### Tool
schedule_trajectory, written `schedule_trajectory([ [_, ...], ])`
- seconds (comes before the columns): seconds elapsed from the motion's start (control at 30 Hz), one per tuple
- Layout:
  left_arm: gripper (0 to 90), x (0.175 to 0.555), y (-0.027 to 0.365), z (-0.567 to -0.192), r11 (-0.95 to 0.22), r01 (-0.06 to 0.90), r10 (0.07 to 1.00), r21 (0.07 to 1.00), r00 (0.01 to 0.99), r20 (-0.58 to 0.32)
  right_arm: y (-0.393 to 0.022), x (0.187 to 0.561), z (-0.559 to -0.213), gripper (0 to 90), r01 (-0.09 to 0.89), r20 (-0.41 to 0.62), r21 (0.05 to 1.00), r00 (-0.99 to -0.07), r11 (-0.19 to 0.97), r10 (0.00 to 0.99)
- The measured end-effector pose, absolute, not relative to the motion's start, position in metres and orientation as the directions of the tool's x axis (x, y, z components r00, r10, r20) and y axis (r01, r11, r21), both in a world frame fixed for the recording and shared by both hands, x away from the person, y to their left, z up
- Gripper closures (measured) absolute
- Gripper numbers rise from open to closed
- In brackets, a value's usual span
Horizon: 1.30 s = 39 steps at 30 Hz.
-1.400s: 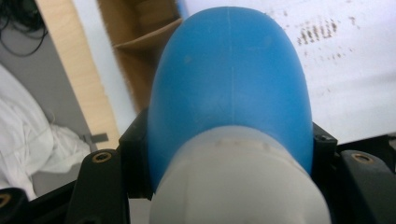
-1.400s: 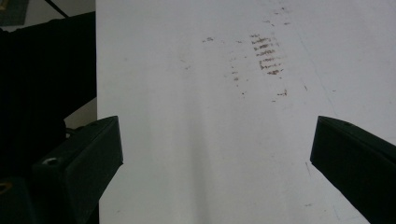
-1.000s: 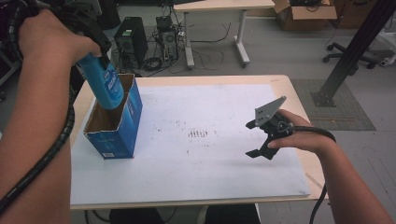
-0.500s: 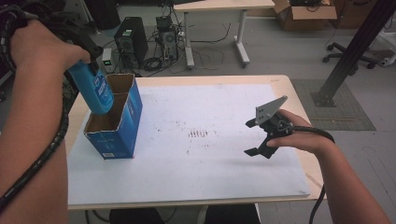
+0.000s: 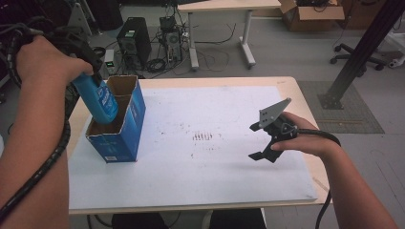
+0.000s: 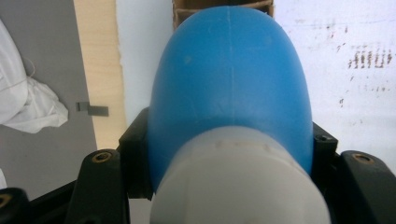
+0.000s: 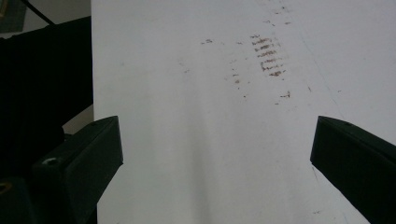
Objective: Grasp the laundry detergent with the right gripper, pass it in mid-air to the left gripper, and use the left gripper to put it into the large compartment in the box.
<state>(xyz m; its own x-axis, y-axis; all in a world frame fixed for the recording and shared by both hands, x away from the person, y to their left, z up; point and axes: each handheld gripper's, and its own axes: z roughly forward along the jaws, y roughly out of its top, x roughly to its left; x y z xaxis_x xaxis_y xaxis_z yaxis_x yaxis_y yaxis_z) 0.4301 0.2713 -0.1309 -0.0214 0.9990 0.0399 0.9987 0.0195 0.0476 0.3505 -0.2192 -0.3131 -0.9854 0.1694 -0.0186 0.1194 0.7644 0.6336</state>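
A blue plastic bottle (image 5: 101,100) with a smooth, rounded body and a pale label on its side is clamped in the left gripper (image 5: 90,78), whose black jaws press against its flanks. In the left gripper view the bottle (image 6: 231,88) shows a faint moulded seam running down its domed shoulder and a matte, whitish cap (image 6: 238,182) at the near end; the plastic looks slightly dusty, with small specks. The bottle is tilted, its lower end dipping into the open top of the cardboard box (image 5: 119,126).

That box is a tall, rectangular carton, printed blue on the outside and bare brown card inside, with a small white label low on its near face. It stands upright on the white sheet (image 5: 200,162) that covers the light wooden table (image 5: 296,90). The sheet is flat and matte, marked to the right of the box by a short row of reddish-brown smudges (image 5: 202,137) and scattered specks.

Well to the right of the box, past the smudges, the right gripper (image 5: 260,141) hangs over the sheet in the person's hand, its black jaws spread wide with nothing between them. A grey three-cornered plate (image 5: 272,112) sits on top of it. In the right gripper view the two blocky jaws frame bare white sheet (image 7: 205,140).
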Motion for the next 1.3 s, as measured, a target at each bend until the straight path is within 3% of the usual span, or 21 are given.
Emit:
schedule_trajectory([
  [1.3,38.3,0.437,0.264,-0.234,-0.048,0.999,0.995,-0.003,0.048,0.083,-0.226,0.347,-0.316,2.3,0.132,-0.004,0.624,-0.985,0.771,0.172],
])
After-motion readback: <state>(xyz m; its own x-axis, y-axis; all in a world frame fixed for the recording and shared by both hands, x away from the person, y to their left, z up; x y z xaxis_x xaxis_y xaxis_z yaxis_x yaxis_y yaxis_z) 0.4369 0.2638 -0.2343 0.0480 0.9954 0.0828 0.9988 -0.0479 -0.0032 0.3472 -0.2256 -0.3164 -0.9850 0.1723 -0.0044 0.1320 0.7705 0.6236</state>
